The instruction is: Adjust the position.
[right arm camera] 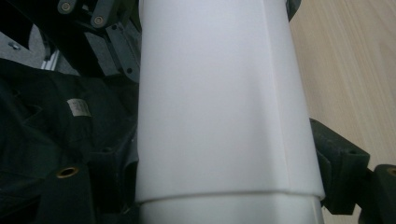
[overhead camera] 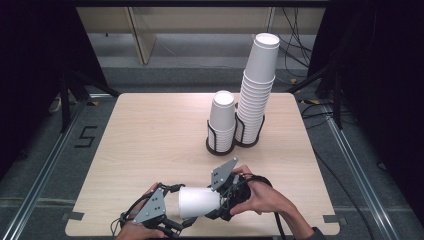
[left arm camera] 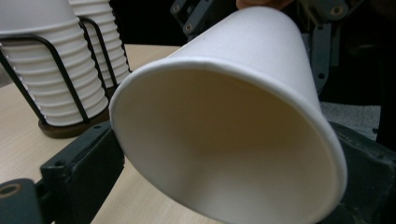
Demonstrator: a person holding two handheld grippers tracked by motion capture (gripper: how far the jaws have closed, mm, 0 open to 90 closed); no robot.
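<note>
A white paper cup (overhead camera: 199, 201) lies on its side just above the table's front edge, between my two grippers. My right gripper (overhead camera: 217, 200) is shut on the narrow base end; in the right gripper view its jaws press both sides of the cup (right arm camera: 224, 102). My left gripper (overhead camera: 179, 221) is at the rim end. In the left gripper view the cup's open mouth (left arm camera: 224, 140) faces the camera, and the jaws stand open on either side of the rim. A hand holds each gripper.
Two stacks of white cups stand in black wire holders at the middle right of the wooden table (overhead camera: 150, 130): a short stack (overhead camera: 222, 122) and a tall stack (overhead camera: 257, 90) leaning slightly right. Dark curtains flank the table.
</note>
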